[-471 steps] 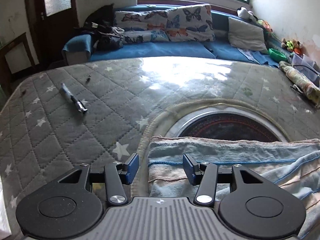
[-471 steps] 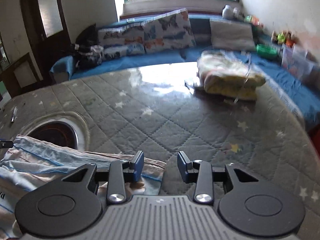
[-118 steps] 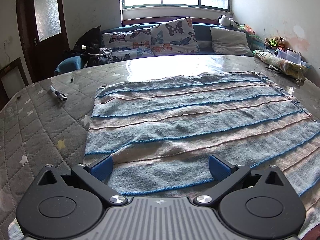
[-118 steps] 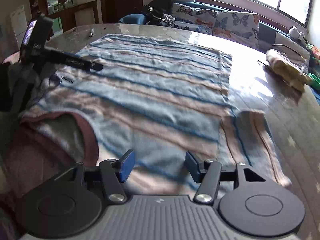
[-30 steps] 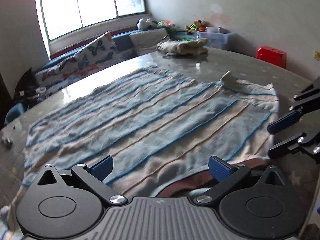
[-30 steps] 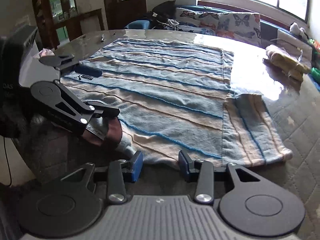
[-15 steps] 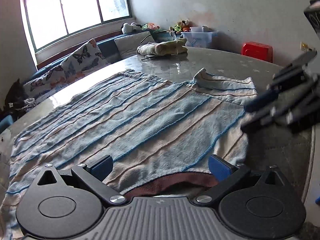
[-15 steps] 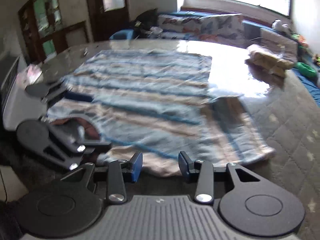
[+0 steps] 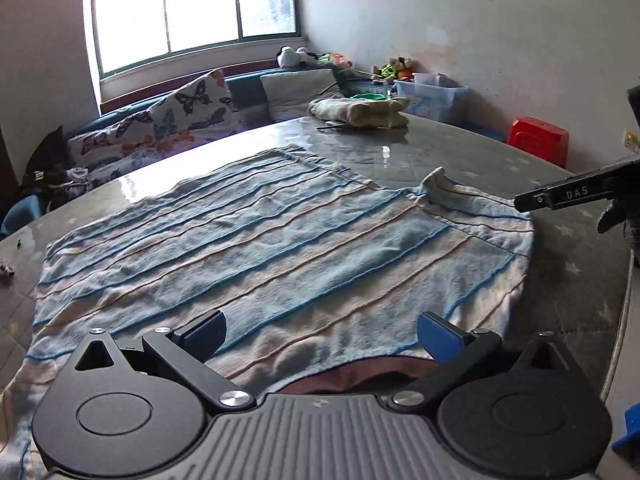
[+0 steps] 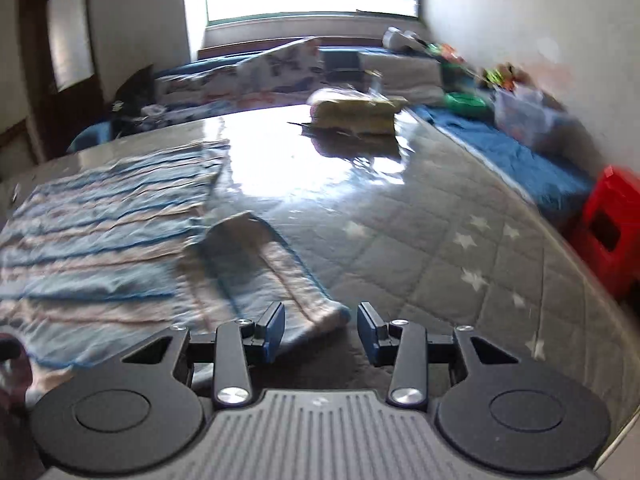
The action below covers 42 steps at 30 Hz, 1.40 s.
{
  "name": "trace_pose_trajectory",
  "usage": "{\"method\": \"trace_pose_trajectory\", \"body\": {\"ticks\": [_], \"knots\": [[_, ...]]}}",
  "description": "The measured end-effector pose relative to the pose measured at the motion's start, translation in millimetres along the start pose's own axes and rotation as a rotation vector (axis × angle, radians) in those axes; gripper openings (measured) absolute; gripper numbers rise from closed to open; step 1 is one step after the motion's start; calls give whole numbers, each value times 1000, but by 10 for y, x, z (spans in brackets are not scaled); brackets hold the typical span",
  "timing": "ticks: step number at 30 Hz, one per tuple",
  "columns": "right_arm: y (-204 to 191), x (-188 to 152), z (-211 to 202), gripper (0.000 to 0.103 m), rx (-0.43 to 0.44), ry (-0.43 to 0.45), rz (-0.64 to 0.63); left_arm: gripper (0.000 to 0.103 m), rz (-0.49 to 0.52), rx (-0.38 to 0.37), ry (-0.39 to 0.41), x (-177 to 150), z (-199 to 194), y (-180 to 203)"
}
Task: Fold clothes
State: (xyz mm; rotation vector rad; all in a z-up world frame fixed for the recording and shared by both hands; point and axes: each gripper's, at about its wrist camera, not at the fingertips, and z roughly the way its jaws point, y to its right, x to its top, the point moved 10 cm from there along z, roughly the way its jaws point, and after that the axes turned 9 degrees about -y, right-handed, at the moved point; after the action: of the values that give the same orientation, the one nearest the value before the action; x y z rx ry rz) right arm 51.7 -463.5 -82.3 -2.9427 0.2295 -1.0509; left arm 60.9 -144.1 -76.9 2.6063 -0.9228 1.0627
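Note:
A blue-and-cream striped shirt point(image 9: 260, 240) lies spread flat on the grey star-quilted table point(image 9: 460, 160). Its maroon collar point(image 9: 360, 376) sits just under my left gripper point(image 9: 320, 330), which stands wide open above the near edge with nothing between its pads. One short sleeve point(image 10: 260, 264) sticks out to the right of the shirt body point(image 10: 100, 232). My right gripper point(image 10: 320, 324) is open just short of that sleeve's cuff, whose tip lies by the left finger, untouched. A black bar of the right-hand tool point(image 9: 576, 193) shows at the right edge of the left wrist view.
A folded yellow-green bundle point(image 10: 356, 114) rests at the table's far side. A red stool point(image 10: 608, 232) stands beyond the table's right edge. A sofa with butterfly cushions point(image 9: 188, 108) and a plastic box point(image 9: 432, 100) line the window wall.
My right gripper has swung right and rolled, from the shirt's near edge to the sleeve cuff, so it has left the middle of the left view. My left gripper has hardly moved.

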Motion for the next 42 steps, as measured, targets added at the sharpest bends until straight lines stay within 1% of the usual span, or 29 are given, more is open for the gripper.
{"method": "trace_pose_trajectory", "body": {"ticks": [4, 5, 7, 8, 9, 10, 13, 14, 17, 22, 26, 31, 33, 34, 38, 40, 42], "knots": [[63, -45, 100, 40, 26, -13, 74, 103, -31, 11, -5, -29, -11, -79], [64, -50, 106, 38, 24, -12, 79, 103, -40, 12, -6, -36, -15, -96], [54, -50, 104, 21, 18, -4, 85, 103, -57, 15, -5, -43, -24, -126], [48, -49, 97, 18, 22, 0, 92, 103, -63, 16, -6, -49, -28, -140], [42, -44, 86, 11, 25, 3, 99, 103, -68, 17, -7, -56, -30, -154], [35, -39, 74, 8, 28, 7, 106, 103, -71, 19, -8, -64, -32, -163], [-9, -1, -11, 4, 45, 33, 111, 103, -81, 28, -11, -85, -34, -200], [-28, 16, -49, 4, 53, 44, 109, 103, -87, 31, -11, -89, -37, -217], [-228, 131, -267, 4, 96, 101, 47, 103, -109, 37, -10, -95, -47, -268], [-672, 248, -528, 4, 180, 150, -67, 103, -127, 39, -3, -107, -76, -314], [-1061, 254, -582, 4, 258, 136, -138, 103, -136, 39, -1, -134, -95, -335], [-1480, 164, -510, 4, 325, 93, -224, 103, -153, 43, -3, -169, -106, -383], [-1567, 129, -462, 5, 346, 72, -236, 103, -156, 45, -4, -180, -111, -398], [-1619, 106, -432, 8, 361, 59, -243, 103, -156, 47, -4, -181, -109, -402], [-1767, 46, -400, 14, 411, 30, -263, 103, -162, 47, -5, -158, -89, -418], [-1775, 75, -434, 19, 424, 37, -272, 103, -153, 45, -1, -112, -82, -398], [-1708, 136, -431, 20, 408, 42, -272, 103, -142, 43, 3, -62, -76, -375]]}}
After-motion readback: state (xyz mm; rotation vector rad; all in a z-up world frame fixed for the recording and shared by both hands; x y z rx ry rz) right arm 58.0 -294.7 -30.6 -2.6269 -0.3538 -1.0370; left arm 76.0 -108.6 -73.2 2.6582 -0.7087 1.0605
